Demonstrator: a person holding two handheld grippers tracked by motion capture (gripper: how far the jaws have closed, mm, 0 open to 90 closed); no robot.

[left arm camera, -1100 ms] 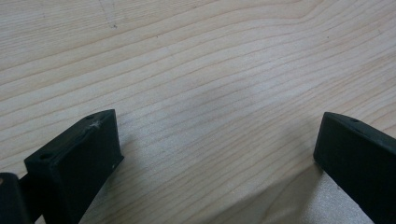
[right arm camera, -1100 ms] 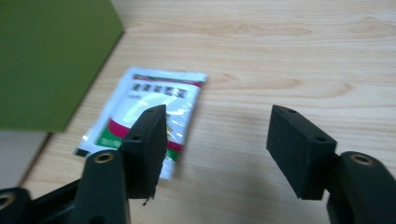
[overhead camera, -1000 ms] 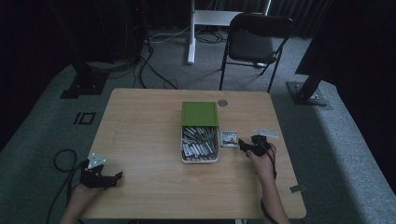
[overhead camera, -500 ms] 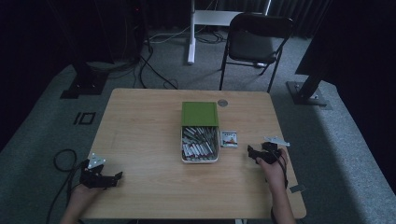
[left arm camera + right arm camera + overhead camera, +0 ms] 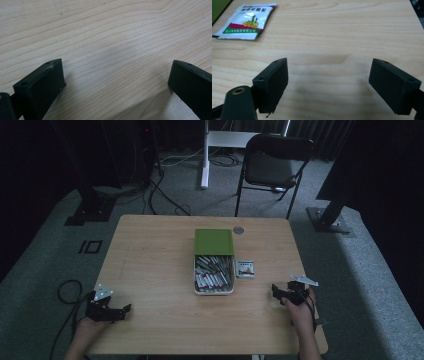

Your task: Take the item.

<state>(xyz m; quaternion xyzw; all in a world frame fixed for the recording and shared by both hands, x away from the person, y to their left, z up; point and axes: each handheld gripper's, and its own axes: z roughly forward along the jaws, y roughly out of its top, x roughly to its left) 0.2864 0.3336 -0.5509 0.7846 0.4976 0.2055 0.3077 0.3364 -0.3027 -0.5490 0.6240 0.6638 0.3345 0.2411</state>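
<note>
The left gripper (image 5: pixel 124 309) rests at the counter's (image 5: pixel 150 260) near left corner, jaws wide with bare wood between them. In the middle stands a box (image 5: pixel 214 281) of sachets, its green lid (image 5: pixel 214 242) up behind. Just right of it lies a lone sachet (image 5: pixel 245 269) (flat, white and green). The right gripper (image 5: pixel 274 291), near it, has just been opening, nothing between its jaws

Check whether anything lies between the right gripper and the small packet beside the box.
Nothing visible does. The right gripper stands open and empty over bare table, and the packet lies flat ahead of its jaws, apart from them, next to the box.
</note>
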